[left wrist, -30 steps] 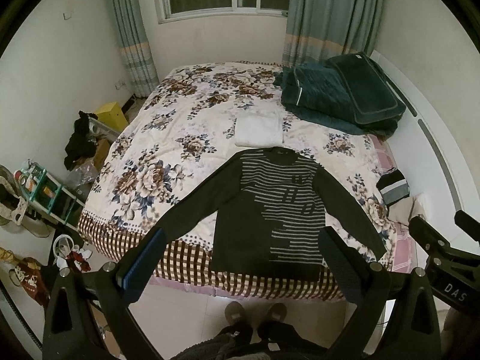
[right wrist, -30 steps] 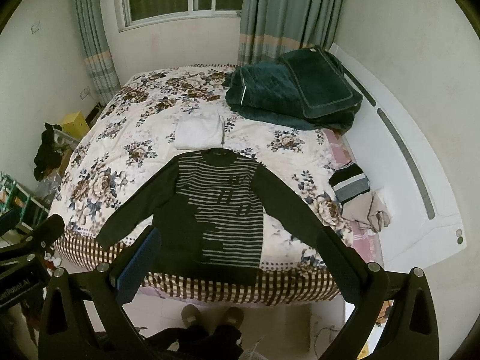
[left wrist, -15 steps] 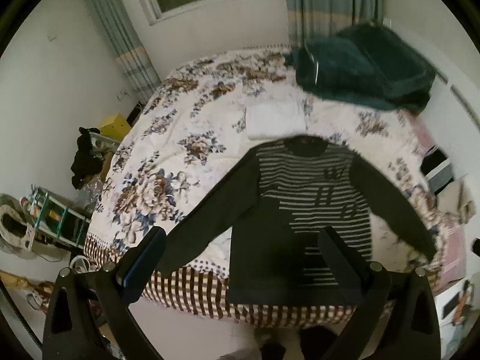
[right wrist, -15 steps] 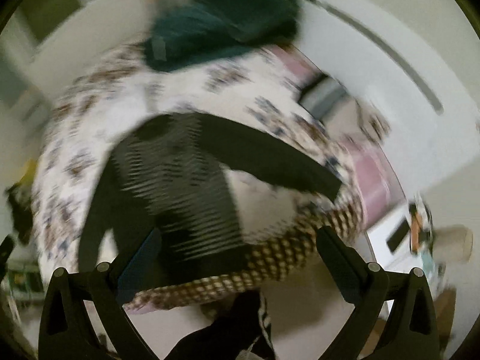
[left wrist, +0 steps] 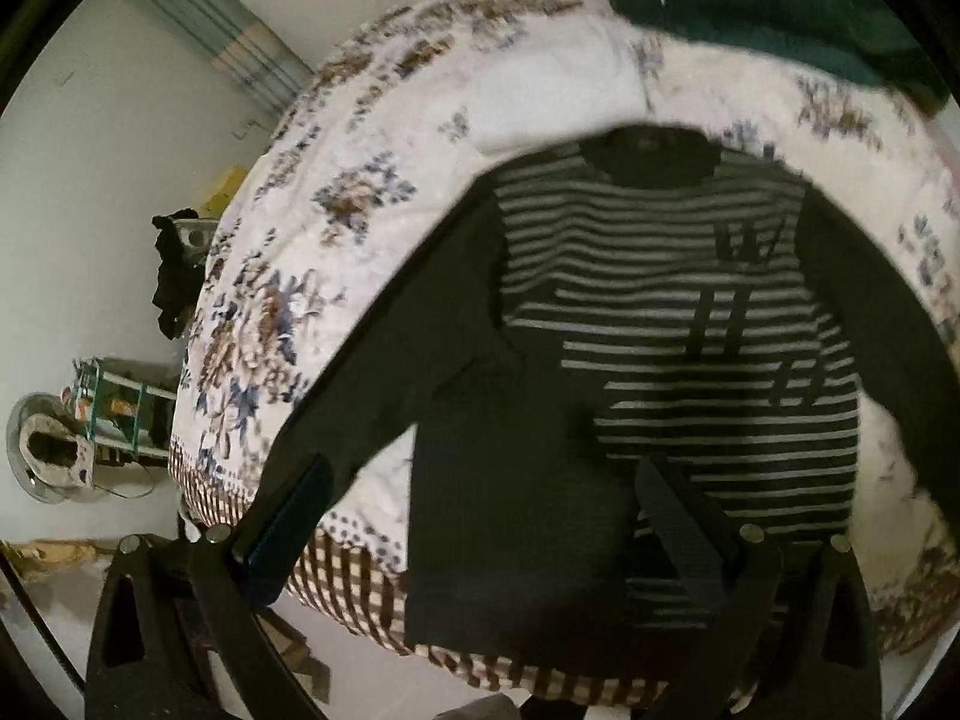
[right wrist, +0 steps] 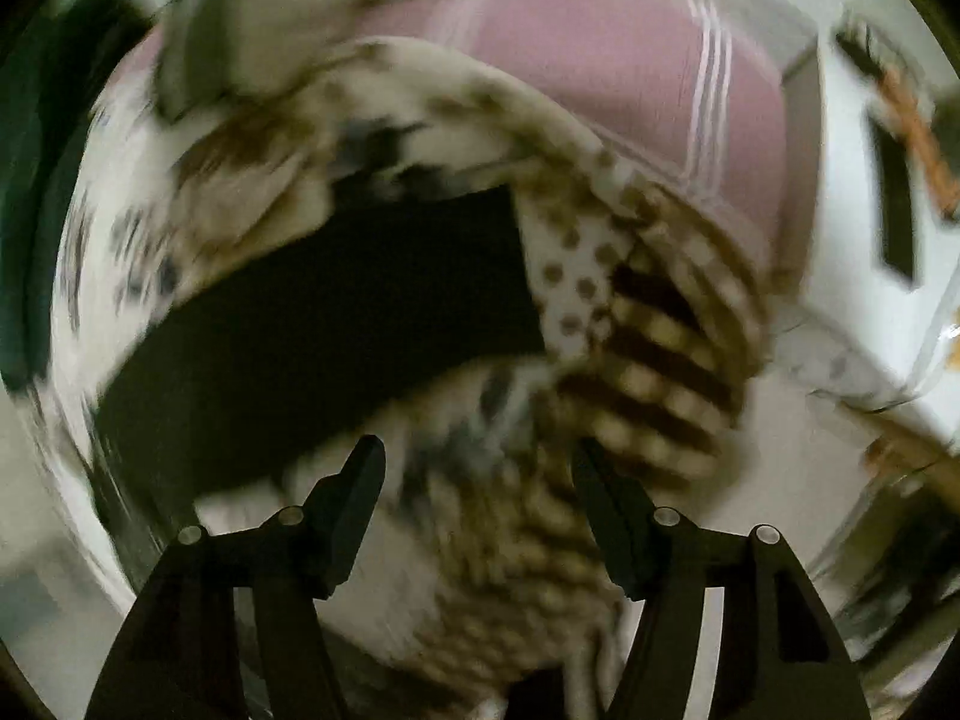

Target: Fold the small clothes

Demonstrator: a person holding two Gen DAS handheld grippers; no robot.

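I'm seeing the striped sweater (left wrist: pixel 630 324) lying flat on the floral bedspread (left wrist: pixel 336 252). My left gripper (left wrist: pixel 480 528) is hovering wide open above its hem, and my right gripper (right wrist: pixel 477 498) is gaping, empty, beside the blurred sleeve (right wrist: pixel 336 324).

Floral bedspread (left wrist: pixel 336 276); dark green blanket (left wrist: pixel 780 6) at head; curtain (left wrist: pixel 240 42).

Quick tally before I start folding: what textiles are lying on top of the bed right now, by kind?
Striped dark sweater: 1
Folded white cloth behind its collar: 1
Dark green blanket pile at the far end: 1
Total: 3, all on the floral bedspread. The left claw and the right claw are both open and holding nothing.
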